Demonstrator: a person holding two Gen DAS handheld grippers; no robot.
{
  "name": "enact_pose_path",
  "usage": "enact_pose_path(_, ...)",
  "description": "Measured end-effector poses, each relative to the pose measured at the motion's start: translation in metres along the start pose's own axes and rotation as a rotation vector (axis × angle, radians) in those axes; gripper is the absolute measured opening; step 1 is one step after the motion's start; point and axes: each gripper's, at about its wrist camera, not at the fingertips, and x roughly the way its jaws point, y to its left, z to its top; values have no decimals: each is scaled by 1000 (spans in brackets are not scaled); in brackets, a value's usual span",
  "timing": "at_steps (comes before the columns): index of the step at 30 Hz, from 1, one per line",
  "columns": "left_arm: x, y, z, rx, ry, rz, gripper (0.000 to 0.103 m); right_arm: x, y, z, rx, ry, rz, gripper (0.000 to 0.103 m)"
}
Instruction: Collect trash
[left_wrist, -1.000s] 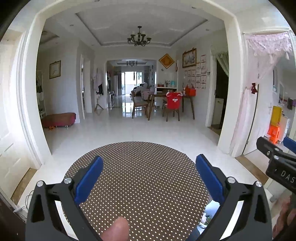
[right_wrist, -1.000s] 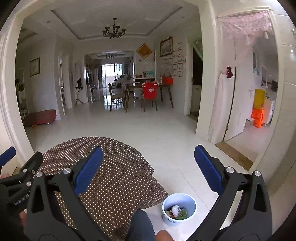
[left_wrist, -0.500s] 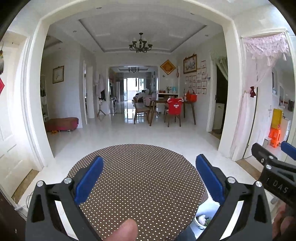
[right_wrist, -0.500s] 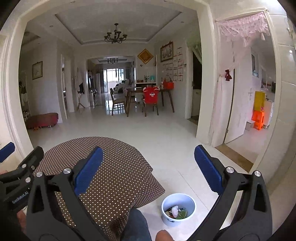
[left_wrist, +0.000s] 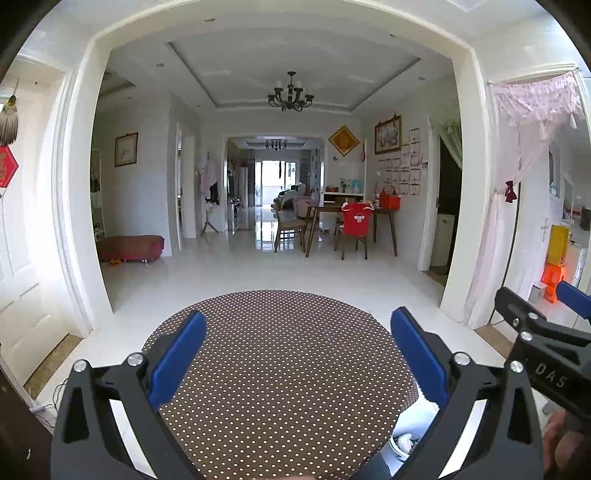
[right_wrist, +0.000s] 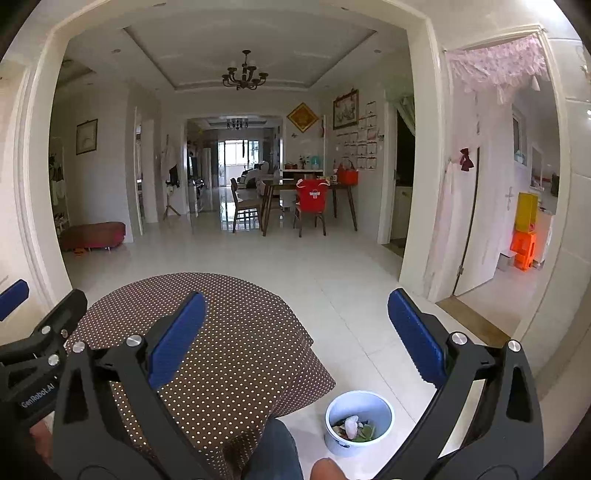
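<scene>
A small white bin (right_wrist: 358, 421) stands on the floor to the right of the round table with the brown polka-dot cloth (right_wrist: 221, 354). Crumpled white and green trash (right_wrist: 354, 428) lies inside it. Only its edge shows in the left wrist view (left_wrist: 404, 441). My left gripper (left_wrist: 295, 354) is open and empty, held above the tabletop (left_wrist: 288, 369). My right gripper (right_wrist: 295, 332) is open and empty, held high over the table's right edge and the bin. I see no loose trash on the cloth.
White tiled floor (right_wrist: 332, 266) stretches ahead to a dining table with chairs (right_wrist: 295, 199). A low red bench (right_wrist: 92, 234) stands at the far left. A doorway with a pink curtain (right_wrist: 491, 147) is on the right. The person's knee (right_wrist: 273, 450) is under the table edge.
Both grippers have tilted upward a little, so the table and bin sit lower in view. The jaws stay open and empty.
</scene>
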Motion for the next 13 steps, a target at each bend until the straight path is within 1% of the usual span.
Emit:
enact_pose_path(7,-2,1,-1,4,-5,-6,98,-3,-2,4,2,-7,-1,97)
enact_pose_path(13,-2,6,-1,-9,-6,7,98,-2,0,5,1,-18,-1,97)
